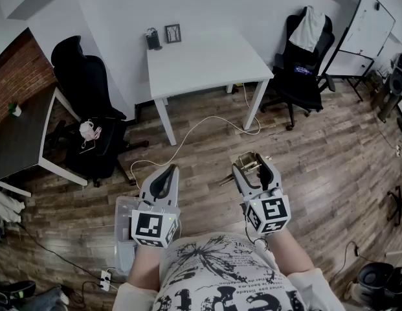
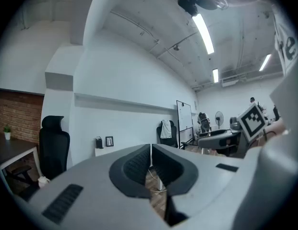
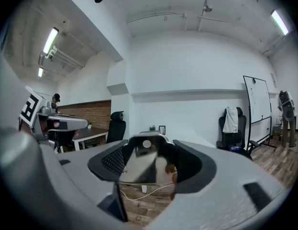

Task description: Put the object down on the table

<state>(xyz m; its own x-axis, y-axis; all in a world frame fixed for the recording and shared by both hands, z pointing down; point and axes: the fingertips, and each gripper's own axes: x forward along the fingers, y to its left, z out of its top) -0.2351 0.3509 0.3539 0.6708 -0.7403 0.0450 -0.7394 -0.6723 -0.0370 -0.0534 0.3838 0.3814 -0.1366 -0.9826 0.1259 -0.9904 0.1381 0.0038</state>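
Note:
A shiny metal object (image 1: 250, 165) sits between the jaws of my right gripper (image 1: 256, 163), which is shut on it, with the jaws spread wide around it. In the right gripper view the same reflective object (image 3: 141, 163) fills the gap of the right gripper (image 3: 147, 147). My left gripper (image 1: 166, 171) is beside it on the left, shut and empty; its pads meet in the left gripper view (image 2: 150, 151). Both hover over the wooden floor, well short of the white table (image 1: 213, 63) ahead.
A small dark item (image 1: 153, 39) and a picture frame (image 1: 173, 33) stand at the table's far left corner. Black chairs (image 1: 84, 83) (image 1: 304, 57) flank the table. A dark desk (image 1: 19, 131) is at left, a whiteboard (image 1: 366, 31) at right. A cable (image 1: 207, 123) trails across the floor.

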